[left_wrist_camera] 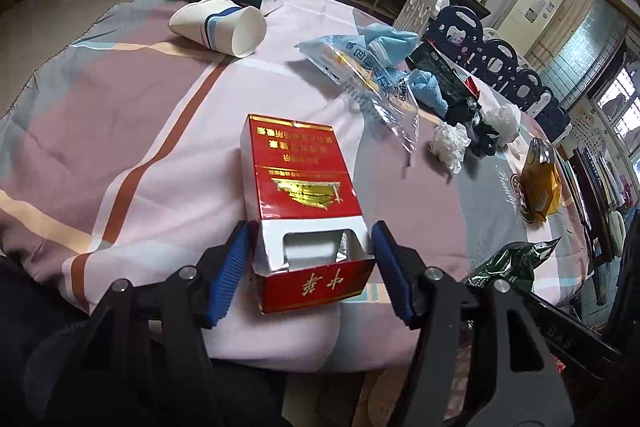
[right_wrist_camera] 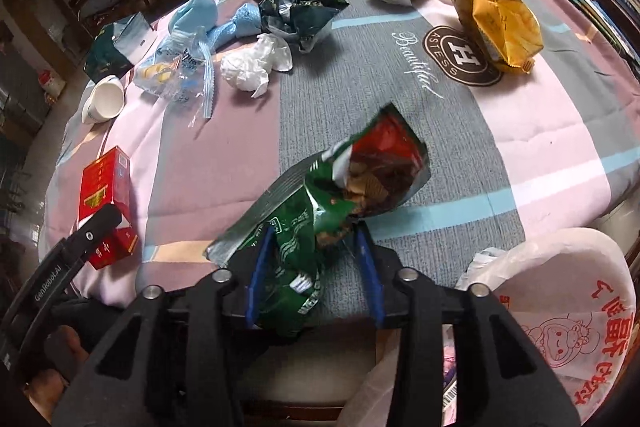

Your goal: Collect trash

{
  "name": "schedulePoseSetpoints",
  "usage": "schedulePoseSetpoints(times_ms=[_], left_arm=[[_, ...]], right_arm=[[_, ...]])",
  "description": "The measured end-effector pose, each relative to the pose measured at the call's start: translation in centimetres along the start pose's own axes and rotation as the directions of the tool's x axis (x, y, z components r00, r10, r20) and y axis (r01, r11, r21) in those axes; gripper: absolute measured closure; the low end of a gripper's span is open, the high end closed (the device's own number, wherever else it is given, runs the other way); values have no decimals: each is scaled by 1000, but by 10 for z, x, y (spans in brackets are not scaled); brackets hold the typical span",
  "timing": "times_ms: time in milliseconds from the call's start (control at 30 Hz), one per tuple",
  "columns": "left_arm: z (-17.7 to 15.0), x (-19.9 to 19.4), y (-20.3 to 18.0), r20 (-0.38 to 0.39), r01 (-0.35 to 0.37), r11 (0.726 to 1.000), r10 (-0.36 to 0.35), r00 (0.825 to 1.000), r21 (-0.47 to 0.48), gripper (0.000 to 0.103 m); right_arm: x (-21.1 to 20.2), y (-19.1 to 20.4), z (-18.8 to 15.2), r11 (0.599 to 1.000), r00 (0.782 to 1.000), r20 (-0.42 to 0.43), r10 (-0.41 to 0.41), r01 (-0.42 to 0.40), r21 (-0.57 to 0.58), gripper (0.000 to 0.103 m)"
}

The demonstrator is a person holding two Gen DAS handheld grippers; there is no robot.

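Left claw (left_wrist_camera: 310, 267) astride cigarette box (left_wrist_camera: 298, 183) | right claw (right_wrist_camera: 316, 277) around green wrapper (right_wrist_camera: 320, 211)

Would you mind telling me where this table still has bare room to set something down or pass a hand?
The widest free patch is the pink and grey cloth between the red cigarette box, the crumpled tissue and the green snack bag. Another lies right of the yellow bag, toward the table edge. It is crowded at the far side, around the blue cloth, clear wrapper and dark green wrappers.

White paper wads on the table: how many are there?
2 wads: one near the clear plastic bag, the other right beside it, by the crumpled dark green wrapper. More may hide under other trash.
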State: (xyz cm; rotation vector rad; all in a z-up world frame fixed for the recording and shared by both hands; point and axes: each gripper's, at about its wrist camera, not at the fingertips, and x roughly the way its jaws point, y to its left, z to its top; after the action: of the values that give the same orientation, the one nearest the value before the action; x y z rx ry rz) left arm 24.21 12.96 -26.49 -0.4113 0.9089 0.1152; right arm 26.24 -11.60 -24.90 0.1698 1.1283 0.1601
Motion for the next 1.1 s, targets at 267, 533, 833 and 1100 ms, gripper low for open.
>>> schedulePoseSetpoints(times_ms=[267, 533, 833, 1100], left_arm=[[0, 1, 0, -1, 4, 1000, -4, 1000, -7, 40], [1, -3, 3, 25, -22, 999, 23, 999, -33, 26], [2, -3, -1, 25, -31, 1000, 31, 999, -5, 21], [2, 1, -1, 4, -20, 1000, 20, 1000, -9, 19]], right_arm=[[11, 4, 2, 1000, 1000, -18, -20, 21, 13, 54], [11, 4, 0, 1000, 1000, -16, -18, 19, 18, 55], [10, 4, 0, 1000, 1000, -17, -25, 25, 14, 55], [11, 2, -1, 1000, 1000, -18, -26, 26, 16, 55]])
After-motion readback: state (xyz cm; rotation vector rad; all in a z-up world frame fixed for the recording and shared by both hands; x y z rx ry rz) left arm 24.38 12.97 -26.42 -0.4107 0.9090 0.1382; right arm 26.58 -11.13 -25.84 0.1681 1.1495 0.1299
